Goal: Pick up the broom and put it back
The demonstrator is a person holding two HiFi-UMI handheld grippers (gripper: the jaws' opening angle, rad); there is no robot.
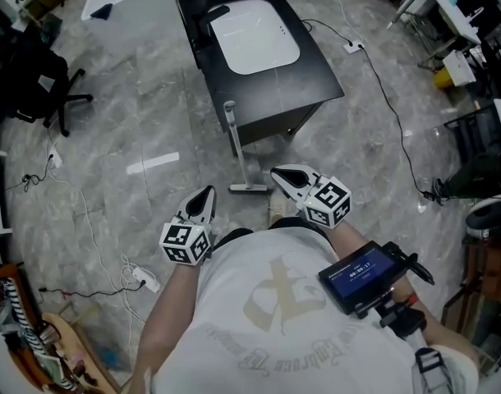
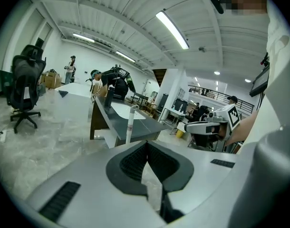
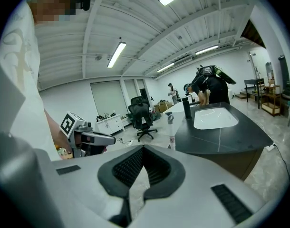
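The broom (image 1: 236, 148) has a pale handle that leans against the front edge of the black counter (image 1: 316, 76), with its flat head on the floor. Its handle also shows upright in the left gripper view (image 2: 130, 125) and the right gripper view (image 3: 171, 129). My left gripper (image 1: 205, 195) hangs just short of the broom head, to its left; its jaws are shut with nothing between them (image 2: 147, 144). My right gripper (image 1: 277, 173) hovers just right of the broom head. Its jaws meet at the tips and hold nothing (image 3: 143, 147).
A white sink basin (image 1: 255, 35) is set in the counter. A black office chair (image 1: 29, 80) stands at the far left. Cables (image 1: 94, 236) run over the grey floor on the left, and another cable (image 1: 390, 105) on the right. Shelves and clutter line the right edge.
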